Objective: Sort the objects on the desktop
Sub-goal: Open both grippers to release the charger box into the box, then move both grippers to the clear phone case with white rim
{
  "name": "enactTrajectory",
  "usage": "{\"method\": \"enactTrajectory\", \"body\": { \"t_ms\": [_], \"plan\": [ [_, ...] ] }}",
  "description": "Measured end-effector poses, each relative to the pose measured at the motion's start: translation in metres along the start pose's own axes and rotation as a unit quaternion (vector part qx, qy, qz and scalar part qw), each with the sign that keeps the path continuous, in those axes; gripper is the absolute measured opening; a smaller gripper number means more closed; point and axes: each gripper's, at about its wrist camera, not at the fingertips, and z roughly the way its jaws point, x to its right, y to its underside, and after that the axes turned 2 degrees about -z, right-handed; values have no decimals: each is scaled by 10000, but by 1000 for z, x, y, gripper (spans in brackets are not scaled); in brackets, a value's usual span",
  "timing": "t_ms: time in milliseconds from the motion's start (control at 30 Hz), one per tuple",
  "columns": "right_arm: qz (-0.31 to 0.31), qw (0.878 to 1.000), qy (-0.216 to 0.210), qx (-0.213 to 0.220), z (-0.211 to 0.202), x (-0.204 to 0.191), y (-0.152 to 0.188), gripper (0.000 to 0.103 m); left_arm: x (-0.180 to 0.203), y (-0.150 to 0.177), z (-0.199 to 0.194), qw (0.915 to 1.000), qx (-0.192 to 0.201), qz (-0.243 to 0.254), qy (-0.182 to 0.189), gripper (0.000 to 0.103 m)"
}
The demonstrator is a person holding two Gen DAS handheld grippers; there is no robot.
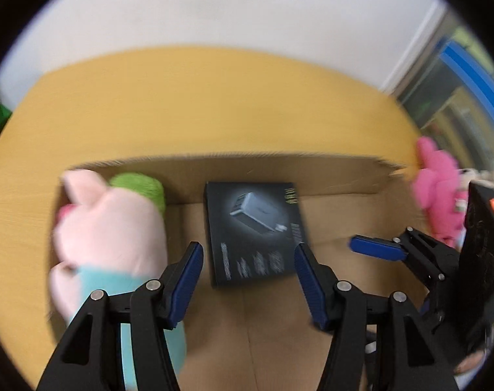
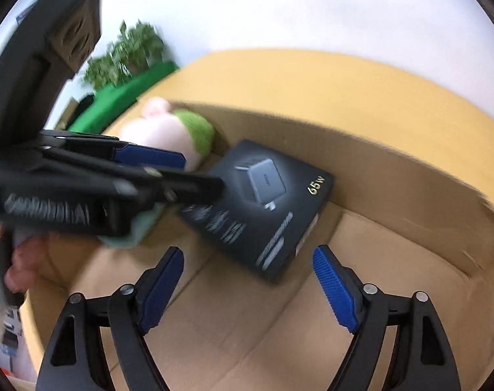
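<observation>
A black charger box (image 1: 255,233) lies flat in an open cardboard box (image 1: 344,176) on a yellow table (image 1: 181,104). My left gripper (image 1: 248,257) is open and empty, its fingers either side of the charger box, above it. A pale pink plush pig (image 1: 113,224) with a green cap lies at the box's left end. My right gripper (image 2: 248,262) is open and empty, just short of the charger box (image 2: 260,208); it also shows at the right of the left wrist view (image 1: 377,247). The left gripper crosses the right wrist view (image 2: 168,169) over the pig (image 2: 168,133).
A bright pink plush toy (image 1: 437,189) sits outside the box at the right. A green plant (image 2: 129,52) and a green surface (image 2: 123,97) lie beyond the table's left end. A white wall stands behind. The cardboard box's floor (image 2: 247,325) is bare near me.
</observation>
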Motion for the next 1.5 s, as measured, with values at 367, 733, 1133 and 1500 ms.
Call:
{"method": "enactTrajectory", "body": {
  "t_ms": [367, 733, 1133, 1500],
  "plan": [
    [674, 9954, 527, 428, -148, -52, 136, 102, 14, 96, -197, 9840, 1616, 725, -185, 78],
    [1083, 9904, 830, 206, -137, -63, 214, 100, -38, 200, -96, 9991, 349, 108, -204, 77],
    [516, 9931, 730, 756, -202, -98, 235, 99, -36, 223, -136, 9948, 1011, 89, -78, 76],
    [157, 9998, 12, 101, -129, -163, 259, 98, -18, 268, -126, 9946, 911, 497, -69, 77]
  ]
}}
